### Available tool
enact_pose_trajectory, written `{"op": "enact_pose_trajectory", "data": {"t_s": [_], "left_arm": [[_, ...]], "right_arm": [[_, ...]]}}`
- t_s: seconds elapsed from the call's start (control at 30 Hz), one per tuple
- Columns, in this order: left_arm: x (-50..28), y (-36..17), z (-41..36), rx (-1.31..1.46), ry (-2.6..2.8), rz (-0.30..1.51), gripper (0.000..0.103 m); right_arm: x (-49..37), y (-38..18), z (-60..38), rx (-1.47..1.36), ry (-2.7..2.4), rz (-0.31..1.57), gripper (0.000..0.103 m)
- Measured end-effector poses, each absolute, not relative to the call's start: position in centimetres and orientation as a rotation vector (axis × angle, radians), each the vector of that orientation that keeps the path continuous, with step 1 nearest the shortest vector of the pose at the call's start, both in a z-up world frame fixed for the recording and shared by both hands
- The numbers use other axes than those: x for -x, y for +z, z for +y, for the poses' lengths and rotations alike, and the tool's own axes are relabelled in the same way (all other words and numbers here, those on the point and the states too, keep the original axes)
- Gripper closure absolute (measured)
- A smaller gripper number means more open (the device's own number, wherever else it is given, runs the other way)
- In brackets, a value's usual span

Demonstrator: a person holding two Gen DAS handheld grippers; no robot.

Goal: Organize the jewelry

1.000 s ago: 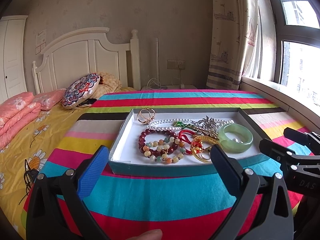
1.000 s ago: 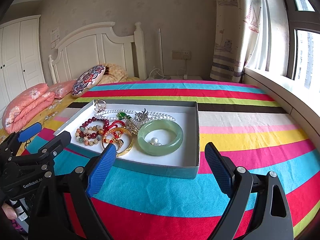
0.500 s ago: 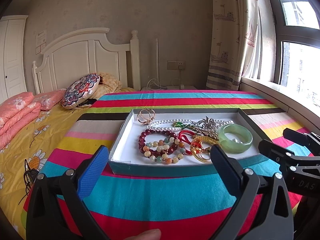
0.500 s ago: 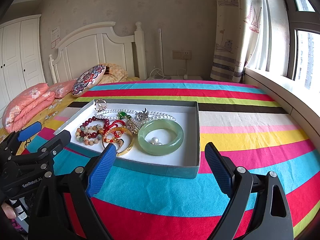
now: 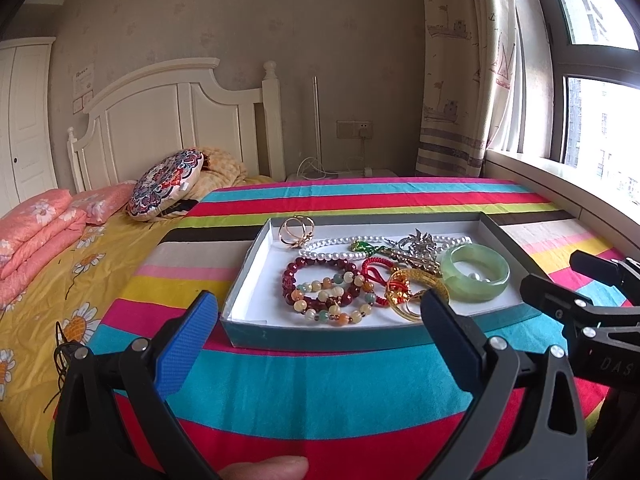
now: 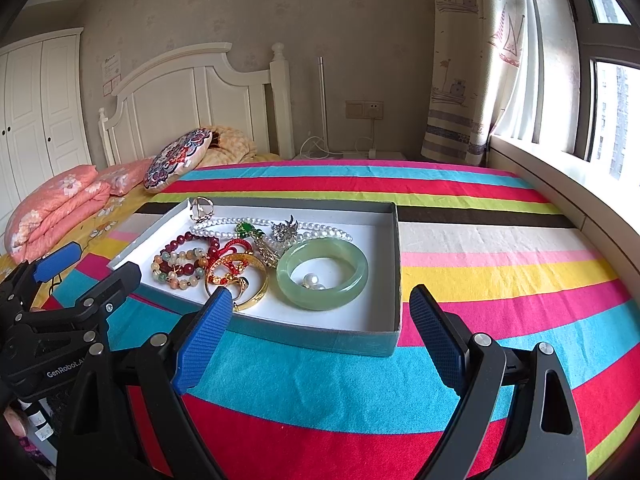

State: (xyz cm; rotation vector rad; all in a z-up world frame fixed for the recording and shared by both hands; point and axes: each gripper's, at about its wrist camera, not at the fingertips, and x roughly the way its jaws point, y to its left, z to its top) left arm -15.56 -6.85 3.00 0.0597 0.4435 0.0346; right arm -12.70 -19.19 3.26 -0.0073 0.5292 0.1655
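A shallow teal box (image 5: pixel 320 336) (image 6: pixel 320 340) with a white inside lies on the striped cloth. It holds a green jade bangle (image 5: pixel 475 272) (image 6: pixel 322 274), a gold bangle (image 5: pixel 416 286) (image 6: pixel 240 276), beaded bracelets (image 5: pixel 324 286) (image 6: pixel 180 262), a pearl necklace (image 5: pixel 340 246) (image 6: pixel 320 234), a silver brooch (image 5: pixel 420 242) and gold rings (image 5: pixel 297 231). My left gripper (image 5: pixel 320 320) is open and empty, just short of the box's near wall. My right gripper (image 6: pixel 320 320) is open and empty at the box's near right corner. Each gripper shows in the other's view.
The striped cloth (image 5: pixel 320 392) covers a table. A bed with a yellow sheet (image 5: pixel 48 280), pink quilts (image 5: pixel 36 236) and a round patterned cushion (image 5: pixel 166 184) lies to the left. A window ledge (image 6: pixel 560 196) runs along the right.
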Motion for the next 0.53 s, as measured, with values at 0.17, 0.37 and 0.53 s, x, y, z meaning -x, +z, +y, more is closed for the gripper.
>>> {"op": "enact_pose_trajectory", "data": {"t_s": [0.17,0.37,0.53], "left_arm": [[15.44,3.0,-6.45,-0.048,0.018,0.453,0.002],[15.03,3.0,-6.15,-0.031,0.01,0.502,0.002],[15.03,2.84,-6.08,-0.002,-0.041,0.596,0.002]], "right_arm": [[12.63,3.3,-19.18,0.01,0.17,0.531,0.017],[12.57,3.31,-19.22,0.016,0.175,0.535,0.017],[12.35,3.24,-19.32,0.013,0.182,0.542,0.017]]}}
